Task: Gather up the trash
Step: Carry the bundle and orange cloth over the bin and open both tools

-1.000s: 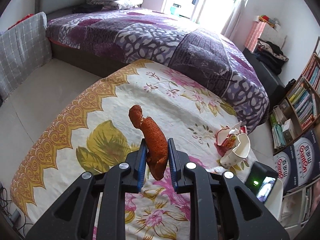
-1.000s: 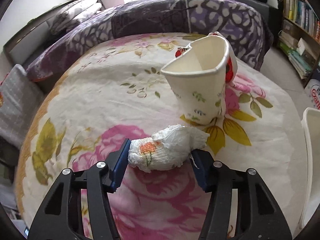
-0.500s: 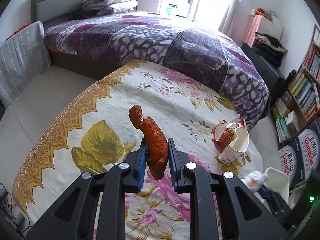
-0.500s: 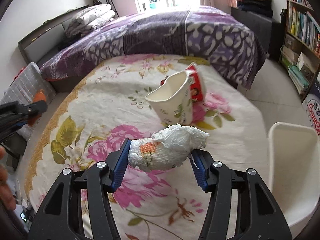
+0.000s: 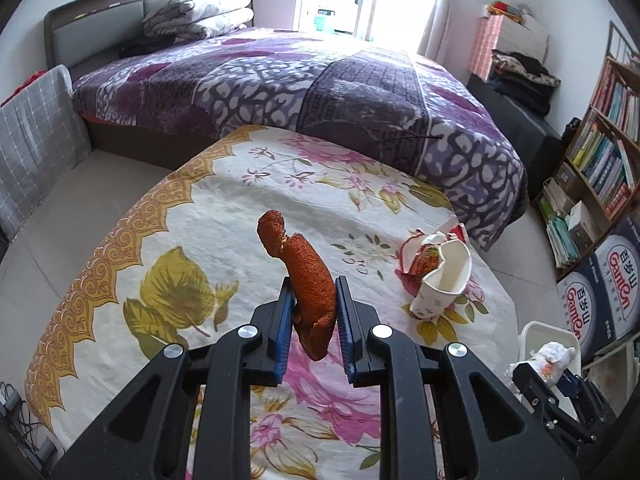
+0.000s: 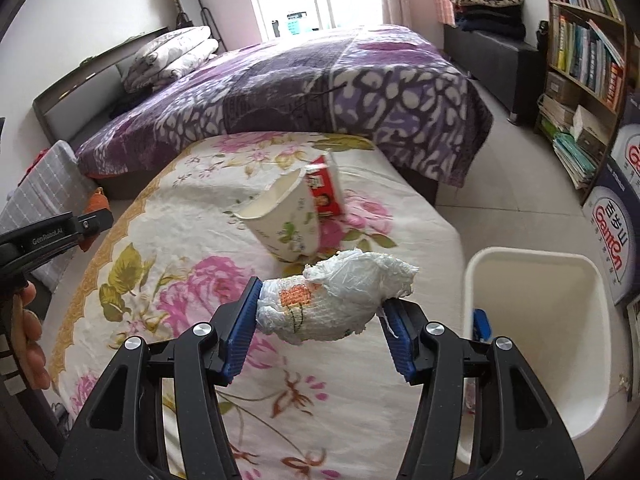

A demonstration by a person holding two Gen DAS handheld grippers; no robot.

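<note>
Gripping orange peel point(image 5: 310, 280) in left gripper point(image 5: 311, 312), right gripper point(image 6: 320, 316) clamped on crumpled tissue wad point(image 6: 336, 300), beside white bin point(image 6: 536, 320), above floral tablecloth point(image 6: 192, 248)

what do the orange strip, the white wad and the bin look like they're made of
Orange strip: probably dried fruit peel, with a rough, pitted matte skin.
White wad: crumpled tissue or thin paper, wrinkled, with an orange print.
Bin: likely plastic, smooth cream walls with rounded corners.
</note>
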